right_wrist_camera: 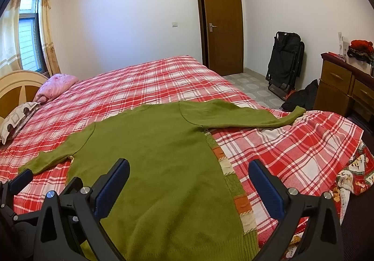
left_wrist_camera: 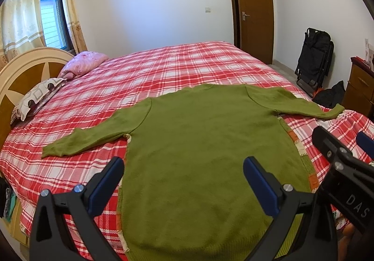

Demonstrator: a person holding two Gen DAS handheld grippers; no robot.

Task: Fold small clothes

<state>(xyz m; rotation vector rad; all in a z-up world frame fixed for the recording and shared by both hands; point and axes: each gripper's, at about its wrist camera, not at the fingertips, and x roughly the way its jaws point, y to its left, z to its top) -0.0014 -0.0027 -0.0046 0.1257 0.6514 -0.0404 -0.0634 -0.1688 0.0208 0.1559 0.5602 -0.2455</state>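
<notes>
A green knit sweater (left_wrist_camera: 198, 144) lies flat, back side up, on the red plaid bed (left_wrist_camera: 163, 69), both sleeves spread out to the sides; it also shows in the right wrist view (right_wrist_camera: 152, 155). My left gripper (left_wrist_camera: 184, 167) is open and empty, hovering over the sweater's lower body near the hem. My right gripper (right_wrist_camera: 189, 172) is open and empty, over the sweater's lower right edge, where a patterned orange and cream trim (right_wrist_camera: 240, 202) peeks out. The right gripper also shows in the left wrist view (left_wrist_camera: 341, 141) at the right edge.
A pink pillow (left_wrist_camera: 81, 64) and a patterned pillow (left_wrist_camera: 35, 99) lie by the headboard (left_wrist_camera: 21, 78) at left. A folded black chair (right_wrist_camera: 285, 62), a dark bag (right_wrist_camera: 301, 97) and a wooden dresser (right_wrist_camera: 343, 88) stand right of the bed. A closed door (right_wrist_camera: 222, 22) is behind.
</notes>
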